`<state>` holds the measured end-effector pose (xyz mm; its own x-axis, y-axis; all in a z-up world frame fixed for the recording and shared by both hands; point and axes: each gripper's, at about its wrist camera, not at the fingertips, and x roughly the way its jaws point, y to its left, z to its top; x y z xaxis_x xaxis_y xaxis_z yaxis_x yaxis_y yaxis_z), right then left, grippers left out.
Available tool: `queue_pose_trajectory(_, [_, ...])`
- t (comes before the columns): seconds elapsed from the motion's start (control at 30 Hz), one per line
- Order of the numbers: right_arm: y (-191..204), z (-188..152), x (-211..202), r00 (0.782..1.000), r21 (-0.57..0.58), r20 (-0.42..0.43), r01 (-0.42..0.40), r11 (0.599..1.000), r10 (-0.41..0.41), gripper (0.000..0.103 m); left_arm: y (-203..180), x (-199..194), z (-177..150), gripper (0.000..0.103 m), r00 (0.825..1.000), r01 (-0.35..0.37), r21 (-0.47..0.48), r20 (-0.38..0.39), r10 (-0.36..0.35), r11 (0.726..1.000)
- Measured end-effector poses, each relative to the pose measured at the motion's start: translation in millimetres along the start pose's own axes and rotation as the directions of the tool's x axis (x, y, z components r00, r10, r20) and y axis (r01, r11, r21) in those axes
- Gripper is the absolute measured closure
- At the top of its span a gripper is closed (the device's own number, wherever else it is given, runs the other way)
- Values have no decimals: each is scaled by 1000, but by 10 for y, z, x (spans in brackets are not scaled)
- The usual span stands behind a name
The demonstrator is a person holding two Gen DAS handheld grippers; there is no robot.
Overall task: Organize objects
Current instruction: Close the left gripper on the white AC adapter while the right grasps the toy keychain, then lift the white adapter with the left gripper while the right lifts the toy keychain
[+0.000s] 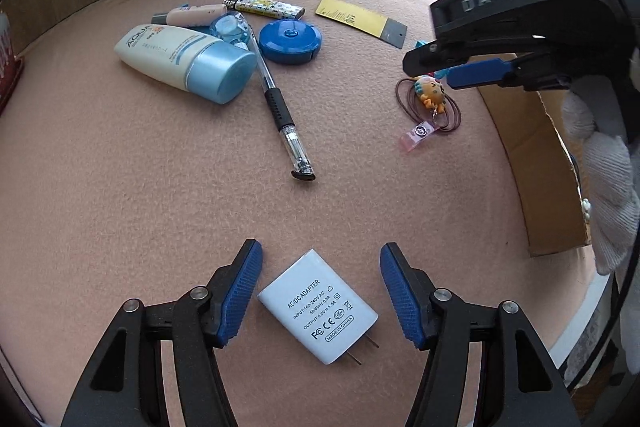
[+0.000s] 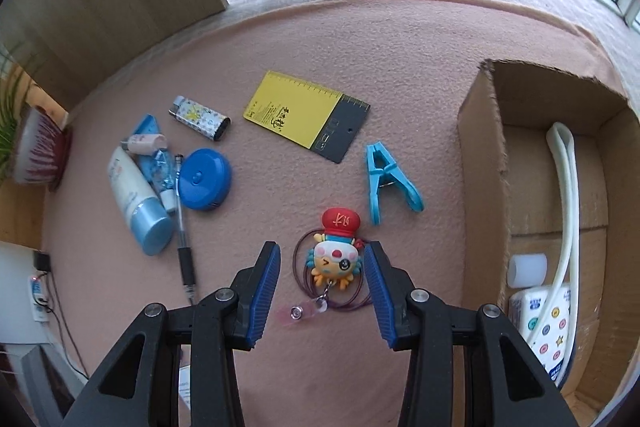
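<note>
From my left wrist view, my right tongs [image 1: 436, 67] hide the clothespin and the charm's [image 1: 430, 93] hat. The cardboard box [image 1: 536, 163] runs off the right edge. The ruler card's [image 1: 352, 17] print is too small for me.

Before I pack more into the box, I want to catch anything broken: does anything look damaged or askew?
The cardboard box has a ragged, torn top edge. On the left, the lotion bottle, pen and a few small items lie jumbled against one another. The charger looks intact, lying flat with its prongs out.
</note>
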<state>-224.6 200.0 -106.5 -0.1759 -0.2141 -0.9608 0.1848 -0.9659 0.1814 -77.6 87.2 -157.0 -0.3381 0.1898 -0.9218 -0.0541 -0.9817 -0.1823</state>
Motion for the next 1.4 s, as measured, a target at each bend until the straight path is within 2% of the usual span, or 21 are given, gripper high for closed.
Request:
queue_pose_trajectory(0.1, [41,24,81,999,-20,-13,45,999,-46,63,0,-10,-13,40,1000,-4,15,3,4,1000])
queue_pose_trajectory(0.2, [58,36,161,997,-31,-31,70,997,-71,63,19,-30,-27,47,1000,-13,28,7,13,1000])
queue_pose_trajectory(0.27, [68,34,195,995,-44,-34,93,995,-95,67,44,-46,-34,52,1000,-11,32,7,11,999])
queue_pose_trajectory(0.33, [64,25,211,993,-52,-39,107,993,-109,76,70,-62,-45,53,1000,-2,32,7,2,999])
queue_pose_trajectory(0.4, [33,13,201,994,-43,-38,100,994,-101,77,90,-73,-55,53,1000,3,32,7,-3,999])
queue_pose_trajectory(0.6, [-87,-76,123,999,3,-37,37,999,-37,77,170,-121,-71,57,1000,29,24,8,-29,999])
queue_pose_trajectory(0.77, [-262,-221,-17,999,76,-11,-49,996,50,77,308,-164,-137,62,994,109,-46,17,-108,993])
queue_pose_trajectory(0.93, [-420,-451,-180,989,133,39,-145,980,141,77,449,-211,-173,65,991,136,-94,24,-134,986])
queue_pose_trajectory(1.1, [-469,-656,-365,970,179,71,-241,954,232,77,569,-196,-160,69,988,152,-128,27,-150,980])
queue_pose_trajectory(1.13, [-487,-699,-419,967,182,83,-252,950,241,77,587,-210,-157,80,988,155,-134,30,-153,979])
queue_pose_trajectory(1.17, [-468,-707,-437,966,179,90,-256,950,243,77,601,-224,-151,86,987,159,-139,30,-156,977])
queue_pose_trajectory(1.3, [-426,-753,-570,960,164,120,-271,949,253,77,647,-257,-152,86,990,137,-145,32,-134,980])
queue_pose_trajectory(1.4, [-402,-812,-629,962,144,135,-257,956,238,77,697,-238,-164,77,988,151,-194,9,-152,969])
